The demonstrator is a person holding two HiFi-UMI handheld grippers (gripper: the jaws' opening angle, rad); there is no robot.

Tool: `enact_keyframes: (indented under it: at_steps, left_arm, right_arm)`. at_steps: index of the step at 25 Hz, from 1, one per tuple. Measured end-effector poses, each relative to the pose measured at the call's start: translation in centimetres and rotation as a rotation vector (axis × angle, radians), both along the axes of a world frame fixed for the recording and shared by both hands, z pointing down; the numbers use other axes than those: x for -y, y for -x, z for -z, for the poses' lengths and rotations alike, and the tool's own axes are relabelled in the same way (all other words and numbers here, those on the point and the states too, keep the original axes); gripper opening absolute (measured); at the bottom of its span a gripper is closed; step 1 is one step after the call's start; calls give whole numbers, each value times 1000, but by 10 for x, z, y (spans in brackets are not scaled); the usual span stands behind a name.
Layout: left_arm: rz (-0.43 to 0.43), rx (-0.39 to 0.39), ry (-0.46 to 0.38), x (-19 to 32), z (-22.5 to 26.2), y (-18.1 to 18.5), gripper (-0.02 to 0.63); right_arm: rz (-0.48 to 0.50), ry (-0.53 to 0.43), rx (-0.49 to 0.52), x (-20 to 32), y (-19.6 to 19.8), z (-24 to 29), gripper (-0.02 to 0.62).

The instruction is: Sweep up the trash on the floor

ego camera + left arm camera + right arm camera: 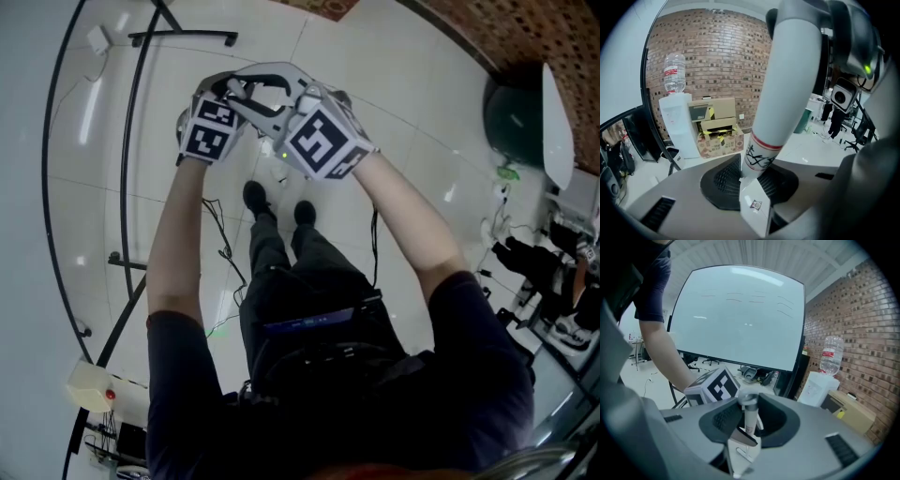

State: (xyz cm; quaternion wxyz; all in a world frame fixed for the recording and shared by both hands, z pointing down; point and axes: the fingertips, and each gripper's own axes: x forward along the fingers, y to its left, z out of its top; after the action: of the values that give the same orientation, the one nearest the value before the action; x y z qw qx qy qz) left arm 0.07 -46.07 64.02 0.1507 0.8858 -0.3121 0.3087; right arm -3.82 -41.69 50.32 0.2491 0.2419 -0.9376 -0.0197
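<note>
Both my left gripper [746, 180] and right gripper [749, 422] are clamped on the same white handle [790, 89], held out over the tiled floor [394, 94] past my shoes [255, 197], can't really make out any trash.

A white water dispenser [675, 123] stands against a red brick wall [722, 51], with a clear bottle [674, 72] bearing a red label upended on top of it. Touching the dispenser on one side is a stack of cardboard boxes [717, 131], the lowest of them open and striped with yellow-and-black tape, and a green bin [805, 121] stands well beyond the boxes. On the dispenser's other side, near it, stands a large whiteboard [736, 315] in a dark frame.
</note>
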Motion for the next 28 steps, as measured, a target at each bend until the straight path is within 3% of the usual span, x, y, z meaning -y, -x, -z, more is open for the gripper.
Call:
enact_keyframes:
  at_steps: [8, 14, 20, 28]
  left_arm:
    - [-37, 14, 61, -34, -1, -25, 84]
    - [-111, 67, 61, -63, -3, -52, 85]
    - [-107, 54, 90, -85, -3, -69, 86]
    - [-139, 95, 72, -114, 0, -88, 86]
  right_arm:
    - [-2, 42, 52, -29, -21, 4, 118]
    - [-4, 57, 54, -56, -49, 3, 118]
    - [-38, 94, 87, -72, -65, 7, 118]
    - [-29, 88, 73, -103, -87, 9, 118]
